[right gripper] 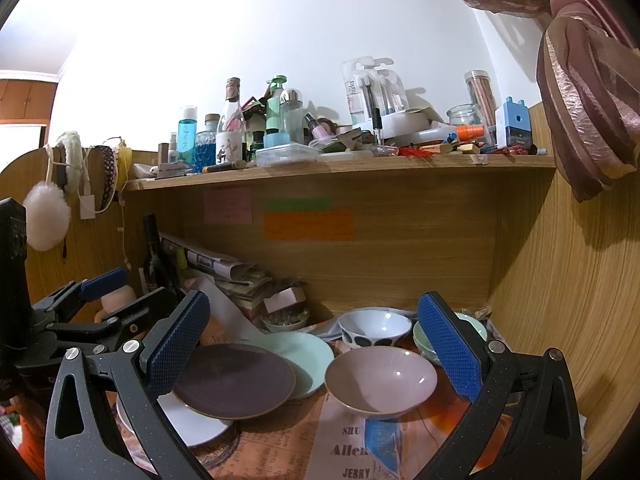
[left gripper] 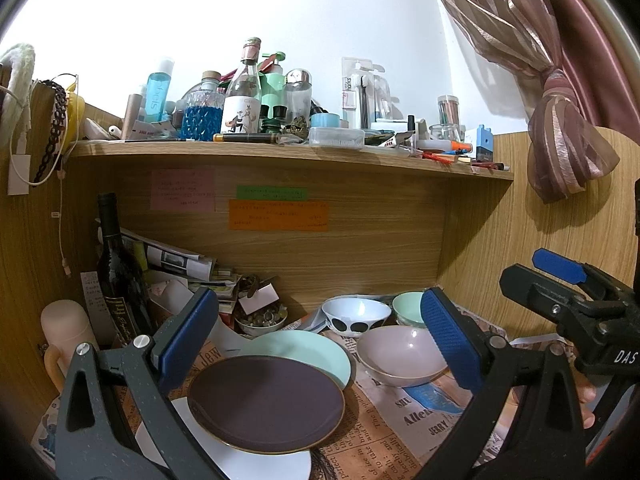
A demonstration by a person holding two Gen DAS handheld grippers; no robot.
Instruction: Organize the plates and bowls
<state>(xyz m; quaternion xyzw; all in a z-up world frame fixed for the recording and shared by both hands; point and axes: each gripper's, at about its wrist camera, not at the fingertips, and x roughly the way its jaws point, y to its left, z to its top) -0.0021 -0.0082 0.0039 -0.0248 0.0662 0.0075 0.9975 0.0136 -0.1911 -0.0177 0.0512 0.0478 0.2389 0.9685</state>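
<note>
The dark purple plate (left gripper: 266, 402) sits in the middle of the desk, on paper with printed words (left gripper: 372, 440). It lies partly on top of a mint green plate (left gripper: 316, 350), which peeks out behind it, and partly on a white plate (left gripper: 256, 462), which sticks out in front of it. To the right of the purple plate is a pale pink bowl (left gripper: 402, 354), standing on its own. Behind the pink bowl, further from the purple plate, are a white bowl with black spots (left gripper: 356, 316) and a small mint green bowl (left gripper: 408, 308). The left gripper (left gripper: 316, 340) hangs above the purple plate with its blue fingers (left gripper: 190, 328) spread wide, and it holds nothing. The right gripper (right gripper: 316, 344) is to the right of the purple plate, over the pink bowl, also wide open and holding nothing. A wooden shelf (left gripper: 280, 154) full of bottles is high above the purple plate.
</note>
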